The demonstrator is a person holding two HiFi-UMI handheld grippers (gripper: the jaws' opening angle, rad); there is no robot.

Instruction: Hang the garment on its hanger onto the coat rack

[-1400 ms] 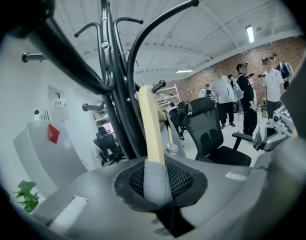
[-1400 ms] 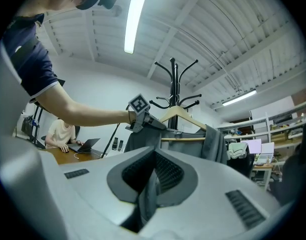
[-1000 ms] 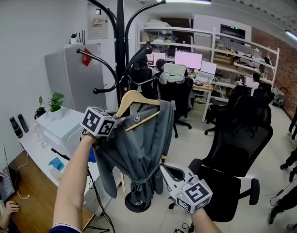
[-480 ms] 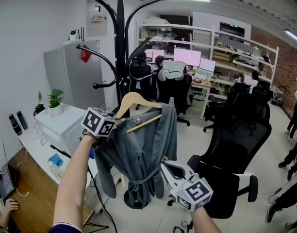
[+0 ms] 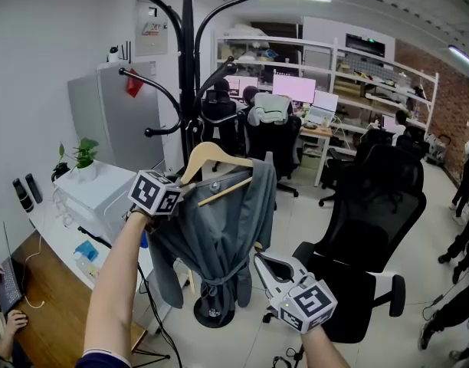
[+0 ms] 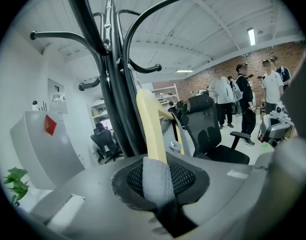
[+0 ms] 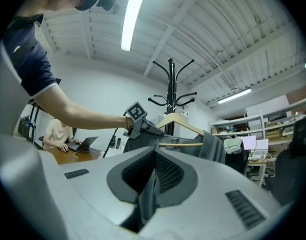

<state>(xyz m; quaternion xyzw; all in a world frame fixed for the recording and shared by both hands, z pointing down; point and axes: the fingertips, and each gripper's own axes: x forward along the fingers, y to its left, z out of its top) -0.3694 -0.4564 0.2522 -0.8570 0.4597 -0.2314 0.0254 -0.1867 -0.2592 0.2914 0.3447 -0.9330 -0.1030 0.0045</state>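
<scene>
A wooden hanger [image 5: 211, 153] carries a grey garment [image 5: 219, 228] right in front of the black coat rack [image 5: 188, 67]. My left gripper [image 5: 182, 192] grips the hanger's left shoulder. In the left gripper view the wooden hanger [image 6: 149, 124] and a fold of grey garment [image 6: 155, 181] sit pressed between its pads while the jaws are opening. The metal hook is close to the coat rack [image 6: 115, 99], but I cannot tell whether it rests on an arm. My right gripper [image 5: 261, 261] hangs below the garment, shut and empty, apart from the cloth.
A black office chair [image 5: 372, 236] stands at the right, close to my right gripper. A white cabinet [image 5: 93, 198] with a plant and a wooden desk [image 5: 43, 305] lie at the left. People stand at the far right.
The hanger and garment have stayed by the rack's pole, and the hanging folds have swayed slightly. Both grippers hold about the same places.
</scene>
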